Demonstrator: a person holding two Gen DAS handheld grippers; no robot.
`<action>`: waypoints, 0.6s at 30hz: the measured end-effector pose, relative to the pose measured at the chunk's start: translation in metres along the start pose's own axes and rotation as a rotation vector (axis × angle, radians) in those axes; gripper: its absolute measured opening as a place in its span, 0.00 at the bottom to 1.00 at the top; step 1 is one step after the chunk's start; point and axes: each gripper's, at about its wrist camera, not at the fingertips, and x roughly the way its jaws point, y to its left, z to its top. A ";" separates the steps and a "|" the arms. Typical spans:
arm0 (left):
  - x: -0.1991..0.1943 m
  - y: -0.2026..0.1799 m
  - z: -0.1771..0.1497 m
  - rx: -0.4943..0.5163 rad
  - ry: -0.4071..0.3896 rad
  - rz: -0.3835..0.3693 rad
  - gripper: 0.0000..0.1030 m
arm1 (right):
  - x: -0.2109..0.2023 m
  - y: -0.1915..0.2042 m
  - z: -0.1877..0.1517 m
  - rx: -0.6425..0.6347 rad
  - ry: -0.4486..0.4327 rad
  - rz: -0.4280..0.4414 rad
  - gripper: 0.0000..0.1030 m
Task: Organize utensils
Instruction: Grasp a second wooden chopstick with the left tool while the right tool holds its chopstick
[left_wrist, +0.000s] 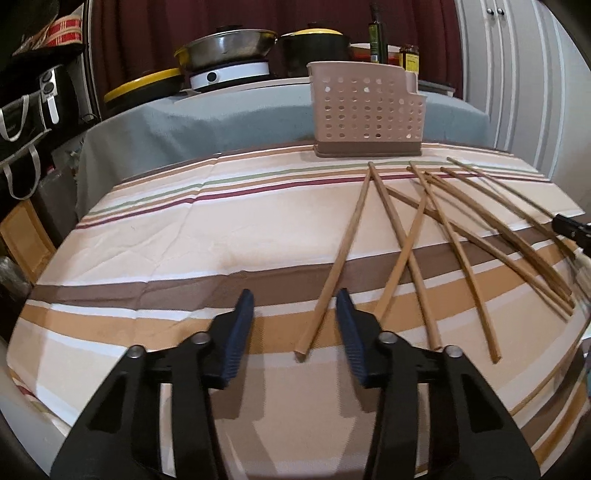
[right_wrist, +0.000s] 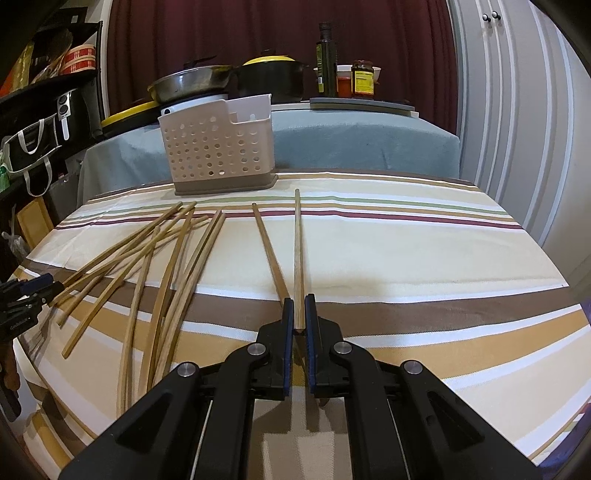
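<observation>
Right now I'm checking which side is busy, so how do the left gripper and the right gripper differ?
The left gripper has its jaws wide apart and empty, with a chopstick lying on the cloth between them. The right gripper has its jaws closed on the end of another chopstick. Both point toward the perforated holder.

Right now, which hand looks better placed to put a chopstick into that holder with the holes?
The right. Its tool is shut on a chopstick that points toward the perforated holder. The left tool is open and holds nothing, with a chopstick end between its fingers.
</observation>
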 end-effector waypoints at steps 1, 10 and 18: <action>-0.001 0.000 0.000 0.000 -0.004 -0.009 0.33 | 0.000 0.000 -0.001 0.004 -0.001 0.001 0.06; -0.007 -0.011 -0.009 0.042 -0.028 -0.022 0.14 | -0.001 -0.002 -0.004 0.026 -0.011 0.002 0.06; -0.009 -0.006 -0.009 0.023 -0.031 0.000 0.12 | -0.007 -0.002 -0.004 0.026 -0.028 -0.002 0.06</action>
